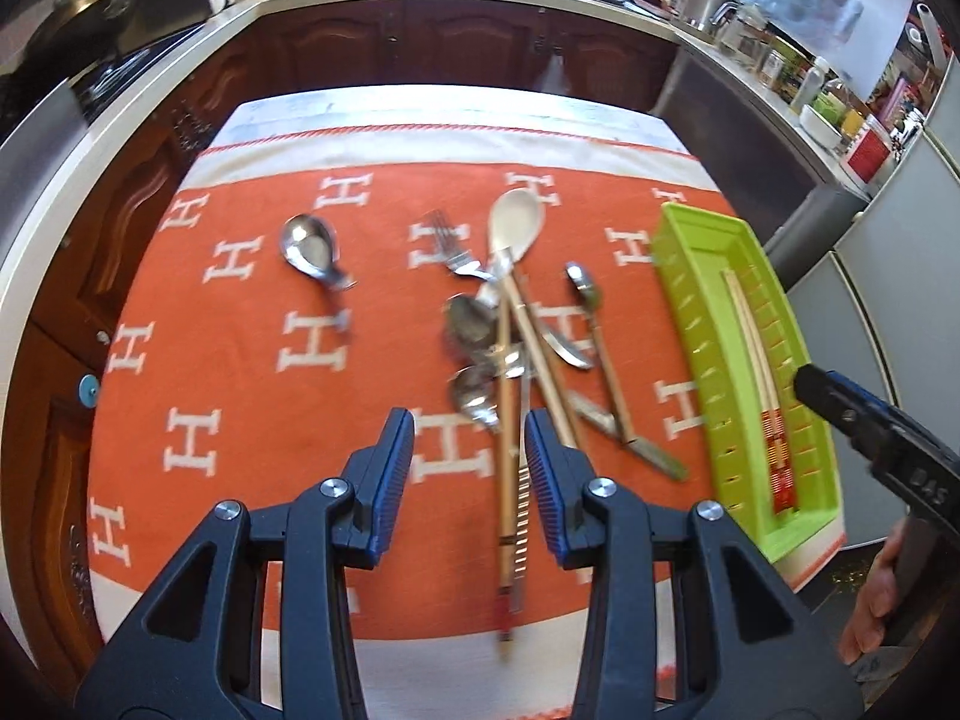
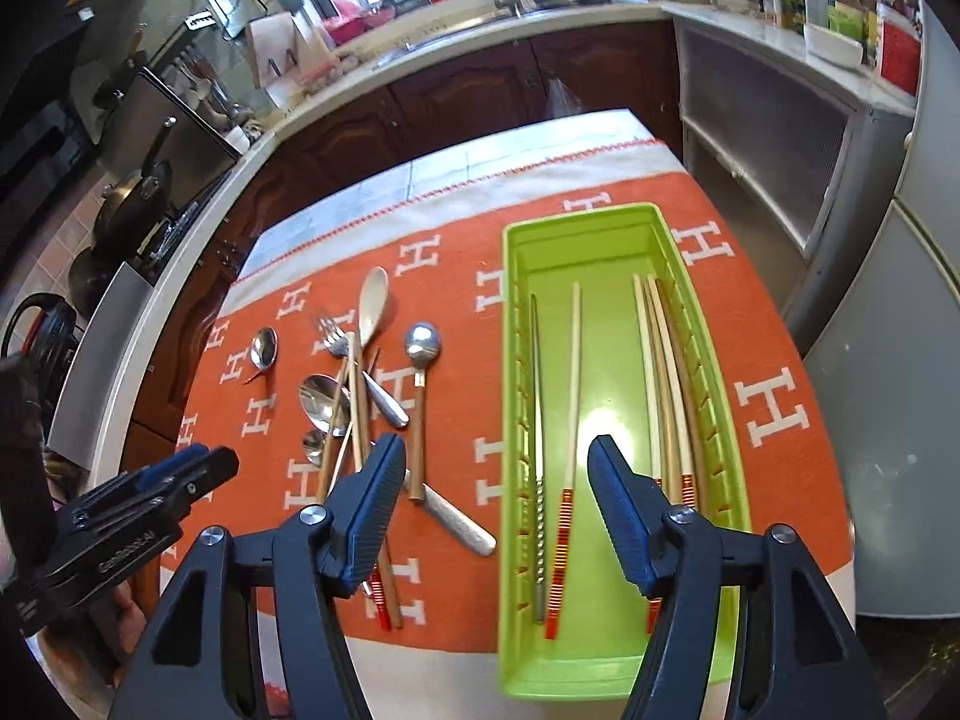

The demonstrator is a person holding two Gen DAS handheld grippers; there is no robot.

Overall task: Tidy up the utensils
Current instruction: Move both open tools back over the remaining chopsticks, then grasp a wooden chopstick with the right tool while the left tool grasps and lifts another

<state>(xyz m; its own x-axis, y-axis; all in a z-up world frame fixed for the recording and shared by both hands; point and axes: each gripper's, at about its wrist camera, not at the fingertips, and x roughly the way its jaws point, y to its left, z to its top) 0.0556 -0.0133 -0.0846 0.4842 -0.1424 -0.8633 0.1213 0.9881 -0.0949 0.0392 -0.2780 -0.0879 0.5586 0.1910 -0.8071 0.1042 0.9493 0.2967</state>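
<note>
A pile of utensils (image 1: 516, 354) lies on the orange cloth (image 1: 240, 420): a wooden spoon (image 1: 516, 222), a fork (image 1: 450, 246), metal spoons and chopsticks (image 1: 507, 510). A lone metal spoon (image 1: 312, 249) lies to the left. My left gripper (image 1: 471, 462) is open and empty, above the chopsticks' near ends. The green tray (image 2: 729, 480) holds several chopsticks (image 2: 570, 396). My right gripper (image 2: 495, 492) is open and empty, over the tray's left wall. The pile also shows in the right wrist view (image 2: 354, 396).
The table is ringed by dark wooden cabinets (image 1: 420, 42) and a worktop with a sink (image 2: 498, 6), jars and pans. A grey fridge (image 2: 900, 330) stands to the right. The table's near edge is just below both grippers.
</note>
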